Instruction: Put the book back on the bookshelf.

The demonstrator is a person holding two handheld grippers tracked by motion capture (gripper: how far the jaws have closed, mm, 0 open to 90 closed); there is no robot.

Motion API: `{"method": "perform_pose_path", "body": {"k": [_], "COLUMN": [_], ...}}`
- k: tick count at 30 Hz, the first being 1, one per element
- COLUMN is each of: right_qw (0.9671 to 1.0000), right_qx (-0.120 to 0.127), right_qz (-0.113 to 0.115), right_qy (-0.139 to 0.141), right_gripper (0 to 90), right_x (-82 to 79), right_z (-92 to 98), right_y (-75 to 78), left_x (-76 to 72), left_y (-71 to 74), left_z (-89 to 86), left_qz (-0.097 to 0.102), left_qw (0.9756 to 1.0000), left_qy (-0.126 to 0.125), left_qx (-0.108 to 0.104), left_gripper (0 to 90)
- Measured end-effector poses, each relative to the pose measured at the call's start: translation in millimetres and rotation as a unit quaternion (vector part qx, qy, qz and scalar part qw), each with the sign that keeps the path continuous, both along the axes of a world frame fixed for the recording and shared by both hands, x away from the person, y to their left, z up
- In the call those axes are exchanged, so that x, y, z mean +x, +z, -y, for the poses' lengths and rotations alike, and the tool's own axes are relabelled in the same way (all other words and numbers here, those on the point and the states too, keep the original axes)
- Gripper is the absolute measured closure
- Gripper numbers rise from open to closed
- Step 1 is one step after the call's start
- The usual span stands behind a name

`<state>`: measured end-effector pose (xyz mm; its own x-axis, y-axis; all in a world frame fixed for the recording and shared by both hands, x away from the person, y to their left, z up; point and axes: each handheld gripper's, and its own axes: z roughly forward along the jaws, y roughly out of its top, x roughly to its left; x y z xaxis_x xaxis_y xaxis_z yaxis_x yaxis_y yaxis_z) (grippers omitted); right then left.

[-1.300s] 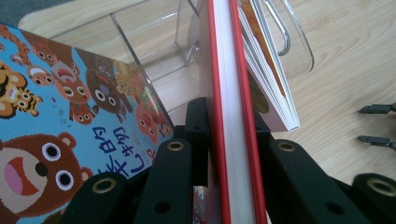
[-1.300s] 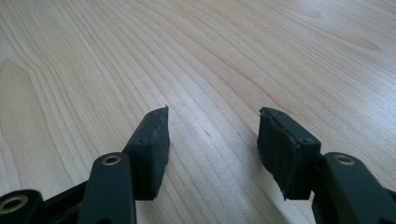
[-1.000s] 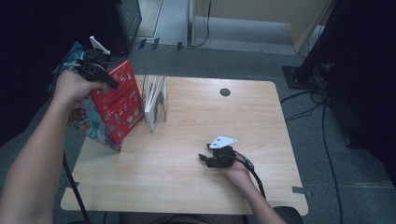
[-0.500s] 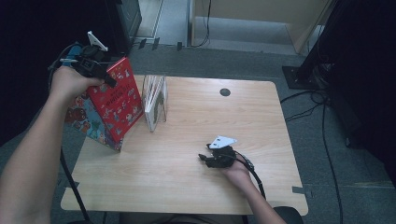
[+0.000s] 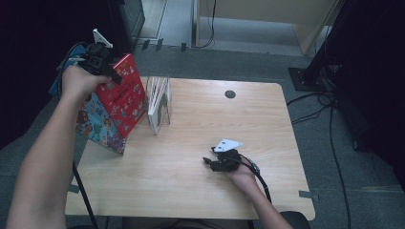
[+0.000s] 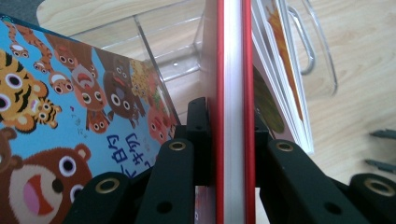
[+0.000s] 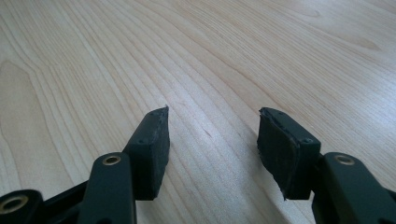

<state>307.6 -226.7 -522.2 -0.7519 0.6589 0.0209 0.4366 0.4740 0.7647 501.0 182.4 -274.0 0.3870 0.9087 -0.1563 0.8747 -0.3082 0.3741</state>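
Red book (image 6: 232,116) clamped between left gripper (image 6: 232,135) fingers, right gripper (image 7: 212,149) fingers apart, empty.

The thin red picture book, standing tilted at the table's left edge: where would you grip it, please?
Grip the thin red picture book at its top edge, from above, jaws across its thickness. It stands near upright, so only that narrow edge fits between jaws; the left gripper is already shut on it there.
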Motion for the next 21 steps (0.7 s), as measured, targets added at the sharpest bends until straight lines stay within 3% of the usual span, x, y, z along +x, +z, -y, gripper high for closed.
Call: {"method": "perform_pose_path", "body": {"k": [8, 15, 21], "right_qw": [1.0, 1.0, 1.0], "right_qx": [0.0, 0.0, -0.001], "right_qz": [0.0, 0.0, 0.0], "right_qy": [0.0, 0.0, 0.0], "right_gripper": [44.0, 44.0, 44.0], "right_x": [0.1, 0.0, 0.0], "right_z": [0.0, 0.0, 0.0], "right_y": [0.1, 0.1, 0.1], "left_x": [10.4, 14.5, 18.3], "left_y": [-10.2, -12.0, -16.7], "left_z": [0.7, -1.7, -1.2], "left_qz": [0.009, 0.032, 0.029], "left_qw": [0.9997, 0.9986, 0.9985], "left_qy": [0.019, 0.036, 0.039], "left_qx": [-0.009, -0.02, -0.026], "left_gripper": [79.8, 79.9, 79.7]}}
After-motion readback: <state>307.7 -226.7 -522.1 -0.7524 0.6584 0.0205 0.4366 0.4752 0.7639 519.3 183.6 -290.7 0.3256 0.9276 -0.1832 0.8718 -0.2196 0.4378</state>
